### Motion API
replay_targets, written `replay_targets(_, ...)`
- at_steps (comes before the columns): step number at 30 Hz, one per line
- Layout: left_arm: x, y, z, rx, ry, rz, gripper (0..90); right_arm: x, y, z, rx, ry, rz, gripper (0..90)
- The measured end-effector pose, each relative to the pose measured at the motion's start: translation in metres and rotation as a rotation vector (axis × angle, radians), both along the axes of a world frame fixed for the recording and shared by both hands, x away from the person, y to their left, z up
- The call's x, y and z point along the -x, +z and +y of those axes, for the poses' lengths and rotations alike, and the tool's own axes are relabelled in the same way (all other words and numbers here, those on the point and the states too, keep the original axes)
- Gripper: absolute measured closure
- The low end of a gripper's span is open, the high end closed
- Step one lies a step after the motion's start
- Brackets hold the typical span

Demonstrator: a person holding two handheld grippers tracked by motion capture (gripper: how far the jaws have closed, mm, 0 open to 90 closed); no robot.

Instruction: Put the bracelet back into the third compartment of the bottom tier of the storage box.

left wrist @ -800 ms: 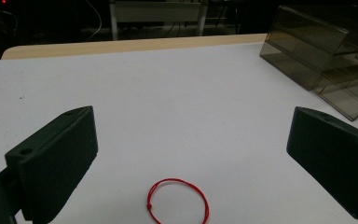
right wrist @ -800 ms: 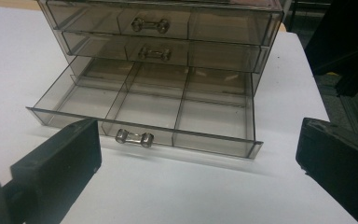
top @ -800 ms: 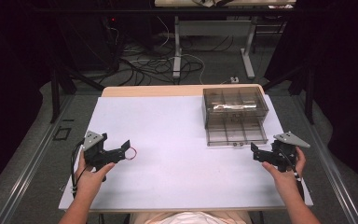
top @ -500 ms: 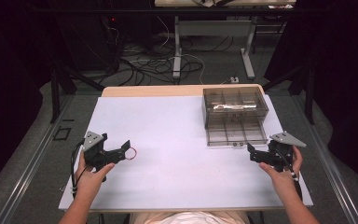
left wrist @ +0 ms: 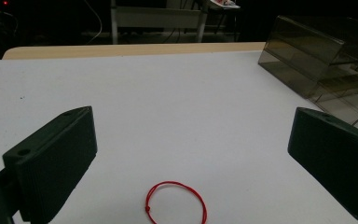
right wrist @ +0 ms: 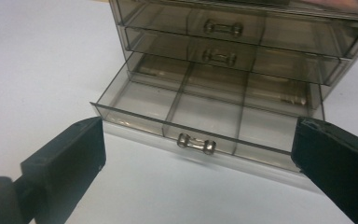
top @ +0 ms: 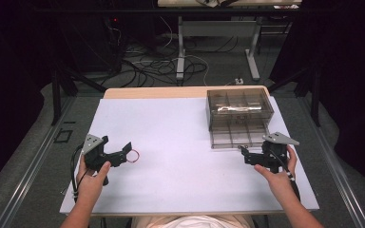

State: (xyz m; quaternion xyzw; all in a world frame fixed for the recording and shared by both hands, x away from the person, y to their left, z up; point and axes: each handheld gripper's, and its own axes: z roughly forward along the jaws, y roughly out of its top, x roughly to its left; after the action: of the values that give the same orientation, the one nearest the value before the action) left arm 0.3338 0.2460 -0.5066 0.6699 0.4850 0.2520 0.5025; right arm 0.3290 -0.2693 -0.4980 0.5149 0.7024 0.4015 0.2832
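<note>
Standing open, bottom drawer (right wrist: 205,119), compartments bare

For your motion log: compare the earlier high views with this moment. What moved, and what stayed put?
The right gripper drifted slightly left, along the open bottom drawer. Nothing was gripped or released. The left gripper, red loop and drawer box stayed put.

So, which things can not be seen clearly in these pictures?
- Red string loop: its lower edge is cut off by the bottom of the left gripper view.
- Upper drawers of the drawer box: contents blurred behind smoky plastic, right gripper view.
- Open bottom drawer: its right end is hidden by the right tongs.
</note>
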Motion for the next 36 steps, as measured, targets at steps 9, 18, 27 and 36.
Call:
replay_targets(9,0.001,0.003,0.0,0.015,-0.005,-0.026,0.4,-0.015,0.004,0.022,-0.004,0.047,0.016,4.3)
replay_targets(18,0.001,0.002,-0.002,0.004,-0.007,-0.029,0.4,-0.031,0.015,0.054,-0.03,0.096,0.057,7.5)
replay_targets(27,0.002,0.002,-0.004,-0.001,-0.024,-0.024,0.4,-0.043,0.023,0.083,-0.011,0.153,0.054,7.9)
replay_targets(36,0.002,0.002,-0.003,0.005,-0.019,-0.026,0.5,-0.051,0.028,0.107,-0.005,0.199,0.062,14.5)
